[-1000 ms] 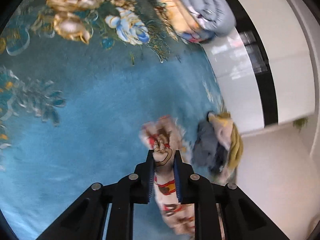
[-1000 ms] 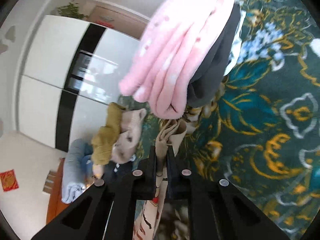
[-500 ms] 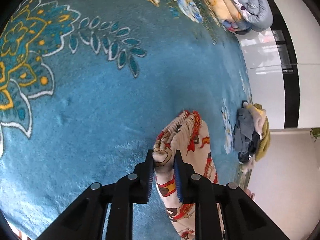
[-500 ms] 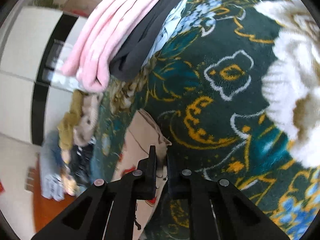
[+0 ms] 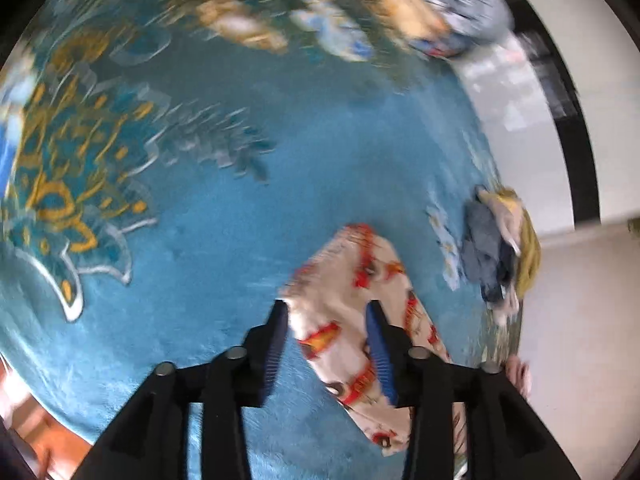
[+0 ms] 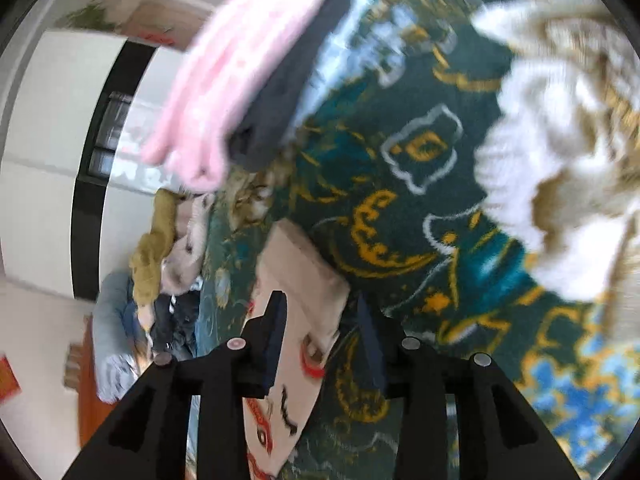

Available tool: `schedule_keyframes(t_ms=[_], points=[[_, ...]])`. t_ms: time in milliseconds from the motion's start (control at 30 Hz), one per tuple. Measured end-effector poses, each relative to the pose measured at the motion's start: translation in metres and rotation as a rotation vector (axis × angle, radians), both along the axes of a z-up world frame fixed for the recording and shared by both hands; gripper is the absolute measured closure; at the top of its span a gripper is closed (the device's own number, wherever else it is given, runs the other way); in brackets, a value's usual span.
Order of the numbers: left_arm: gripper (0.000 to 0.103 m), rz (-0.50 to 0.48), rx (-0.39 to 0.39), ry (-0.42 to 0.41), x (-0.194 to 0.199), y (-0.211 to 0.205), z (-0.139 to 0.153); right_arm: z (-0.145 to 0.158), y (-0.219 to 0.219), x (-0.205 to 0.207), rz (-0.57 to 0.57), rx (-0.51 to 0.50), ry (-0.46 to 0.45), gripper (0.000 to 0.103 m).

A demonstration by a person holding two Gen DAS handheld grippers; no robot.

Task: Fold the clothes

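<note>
I see no bin or basket from either wrist camera; the clothes sit in loose heaps on the floral blanket [image 5: 208, 264]. A jumbled pile of grey, cream and mustard garments [image 5: 500, 252] lies at the blanket's edge, right where it meets the pale floor [image 5: 572, 320]. A folded stack of striped and orange items [image 5: 436, 4] rests at the far edge. From the right wrist I see a stack with a pink fleece [image 6: 240, 64] on top of a dark garment [image 6: 280, 104].

Plain blue blanket spreads wide to the left of the work, with open room there; the right side ends at the edge.

The cartoon-print garment [image 5: 360, 300] lies flat on the blanket beneath both tools. My left gripper [image 5: 326, 340] has its jaws spread wide over the cloth, holding nothing. My right gripper [image 6: 320, 336] is likewise spread apart, straddling the garment's plain cream end, clamped on nothing. Both views are motion-blurred.
</note>
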State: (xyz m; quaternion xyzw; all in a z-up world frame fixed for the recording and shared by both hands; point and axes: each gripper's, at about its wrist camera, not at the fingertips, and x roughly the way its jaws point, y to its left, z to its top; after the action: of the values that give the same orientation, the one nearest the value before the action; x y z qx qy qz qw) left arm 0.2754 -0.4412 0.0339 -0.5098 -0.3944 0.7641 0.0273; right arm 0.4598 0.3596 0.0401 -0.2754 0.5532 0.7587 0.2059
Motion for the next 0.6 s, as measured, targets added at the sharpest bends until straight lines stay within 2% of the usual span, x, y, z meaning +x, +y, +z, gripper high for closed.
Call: schedule_keyframes(t_ms=[100,167,300,367,500,600], points=[[0.050,-0.106,-0.033,0.006,-0.004,0.038,-0.001,0.031,-0.049,-0.022,0.146,0.079,0.082,0.064],[0.050,-0.176,-0.056,0.010,-0.007,0.063,-0.001,0.036,-0.097,-0.050,0.317,0.048,0.153,0.059],[0.050,-0.317,-0.100,0.019,-0.013,0.114,-0.002,0.014,-0.234,-0.102,0.716,-0.046,0.184,0.058],[0.050,-0.366,-0.125,0.021,-0.015,0.130,-0.003,-0.003,-0.285,-0.114,0.847,-0.086,0.157,0.057],[0.050,-0.367,-0.103,0.008,-0.012,0.126,-0.012,-0.033,-0.348,-0.125,0.984,-0.157,0.084,0.057],[0.050,-0.362,-0.098,0.000,-0.010,0.120,-0.017,-0.042,-0.378,-0.129,1.075,-0.113,0.037,0.057]])
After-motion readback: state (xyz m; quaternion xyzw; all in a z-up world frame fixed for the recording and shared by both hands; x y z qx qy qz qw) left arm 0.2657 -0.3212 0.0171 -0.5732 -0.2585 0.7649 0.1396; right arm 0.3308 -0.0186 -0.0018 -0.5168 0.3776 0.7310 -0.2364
